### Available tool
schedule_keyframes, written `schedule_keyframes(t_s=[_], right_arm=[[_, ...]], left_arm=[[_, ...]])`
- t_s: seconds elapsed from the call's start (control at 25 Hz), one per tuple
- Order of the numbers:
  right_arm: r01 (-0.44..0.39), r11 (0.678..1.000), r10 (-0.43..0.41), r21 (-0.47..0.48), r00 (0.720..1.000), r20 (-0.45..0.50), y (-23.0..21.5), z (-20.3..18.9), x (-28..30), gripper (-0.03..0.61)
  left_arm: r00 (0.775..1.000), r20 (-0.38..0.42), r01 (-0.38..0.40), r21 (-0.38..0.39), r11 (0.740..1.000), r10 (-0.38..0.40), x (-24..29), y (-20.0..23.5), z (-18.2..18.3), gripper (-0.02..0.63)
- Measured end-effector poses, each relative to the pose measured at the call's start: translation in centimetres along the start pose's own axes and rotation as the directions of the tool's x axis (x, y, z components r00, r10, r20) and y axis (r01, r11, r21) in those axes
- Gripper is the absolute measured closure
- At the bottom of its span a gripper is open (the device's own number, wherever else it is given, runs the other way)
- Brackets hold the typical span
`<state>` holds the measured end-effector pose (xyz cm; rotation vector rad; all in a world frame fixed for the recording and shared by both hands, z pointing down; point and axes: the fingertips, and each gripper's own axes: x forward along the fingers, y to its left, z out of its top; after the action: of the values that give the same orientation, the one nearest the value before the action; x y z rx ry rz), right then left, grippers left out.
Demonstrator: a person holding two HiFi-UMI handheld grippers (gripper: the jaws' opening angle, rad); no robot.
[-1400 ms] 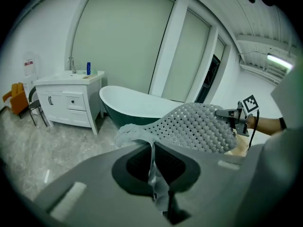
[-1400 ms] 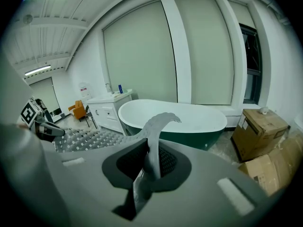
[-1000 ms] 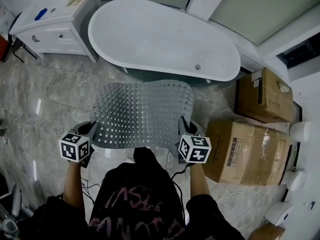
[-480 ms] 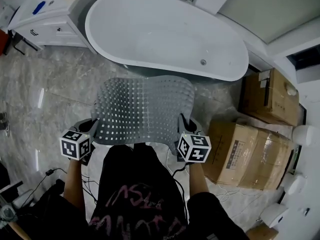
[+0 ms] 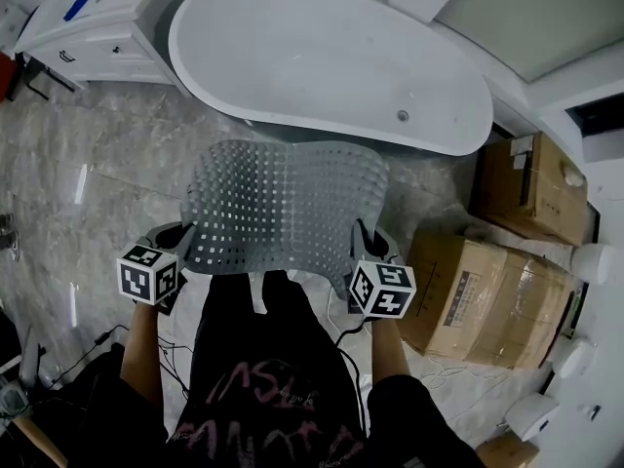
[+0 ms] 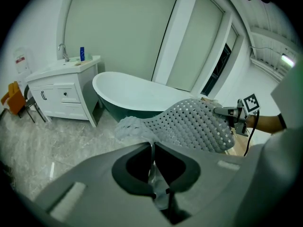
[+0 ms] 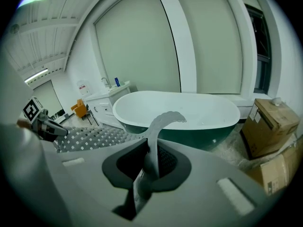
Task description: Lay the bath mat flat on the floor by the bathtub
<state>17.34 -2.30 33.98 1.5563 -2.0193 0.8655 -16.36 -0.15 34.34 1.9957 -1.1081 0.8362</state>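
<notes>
The mat [image 5: 283,208] is held up over the floor [image 5: 88,183] at centre, with its far edge near the tub [image 5: 322,57] at 12 o'clock. The left tongs [image 5: 178,240] are clenched on its 8 o'clock corner and the right tongs [image 5: 363,244] on its 4 o'clock corner. The mat arches between them. Boxes [image 5: 483,295] sit at 3 o'clock.

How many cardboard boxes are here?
2: a smaller box beside the bathtub's end, a bigger box nearer the camera. A brown corner at the bottom edge may be a third.
</notes>
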Motion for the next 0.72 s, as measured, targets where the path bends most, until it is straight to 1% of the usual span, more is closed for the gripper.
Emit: schedule_keyframes(t_s=[0.44,0.72], right_arm=[[0.050,0.999,-0.050,0.002,0.998,-0.029,2.7,-0.8,2.7,0.534],[0.082,0.997,-0.082,0.006,0.996,-0.045,3.3,-1.7,5.3,0.534]], left_arm=[[0.996,-0.070,0.049,0.024,0.998,-0.048,2.0,4.8,-0.5,0.604],[0.991,-0.108,0.077,0.028,0.997,-0.073,4.2,7.9,-0.5,0.604]])
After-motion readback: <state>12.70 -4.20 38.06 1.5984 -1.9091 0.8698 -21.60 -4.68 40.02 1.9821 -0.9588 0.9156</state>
